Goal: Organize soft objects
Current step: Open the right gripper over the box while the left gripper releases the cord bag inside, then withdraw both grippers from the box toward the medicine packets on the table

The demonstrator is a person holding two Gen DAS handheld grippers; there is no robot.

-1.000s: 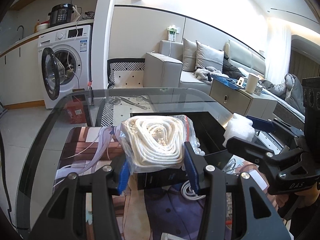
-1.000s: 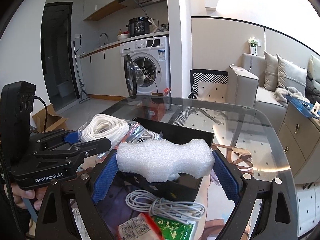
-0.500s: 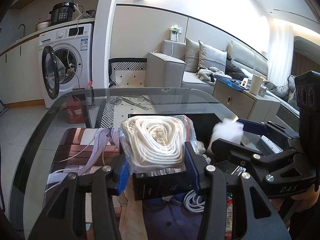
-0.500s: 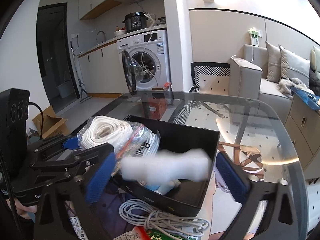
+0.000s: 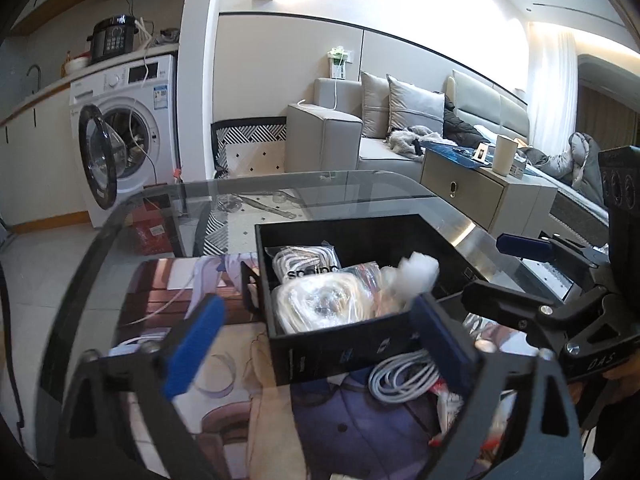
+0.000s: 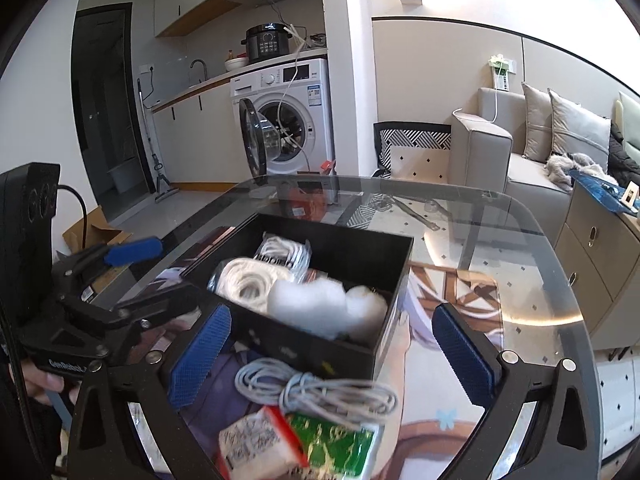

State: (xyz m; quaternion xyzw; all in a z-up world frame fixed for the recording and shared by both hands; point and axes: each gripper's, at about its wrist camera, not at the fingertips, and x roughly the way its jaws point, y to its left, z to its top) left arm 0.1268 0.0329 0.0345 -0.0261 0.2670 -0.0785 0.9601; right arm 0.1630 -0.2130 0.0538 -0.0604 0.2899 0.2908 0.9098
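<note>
A black box (image 5: 340, 344) (image 6: 304, 348) stands on the glass table. Inside it lie a bagged coil of white rope (image 5: 320, 304) (image 6: 248, 284), a white foam piece (image 5: 416, 274) (image 6: 320, 308) and another bagged white cable (image 5: 308, 262) (image 6: 284, 250). My left gripper (image 5: 316, 344) is open and empty, just in front of the box. My right gripper (image 6: 332, 354) is open and empty, also in front of the box; it shows in the left wrist view (image 5: 512, 272) at the right.
A loose coil of grey cable (image 6: 316, 390) (image 5: 404, 376) lies in front of the box, with a red-and-white packet (image 6: 256, 446) and a green packet (image 6: 336, 446) nearer me. A printed mat (image 6: 452, 364) covers the table. The table's glass edge (image 6: 560, 264) curves at right.
Both grippers opened. The rope bag dropped from my left gripper into the box and the foam piece dropped from my right gripper into it. Both grippers drew back.
</note>
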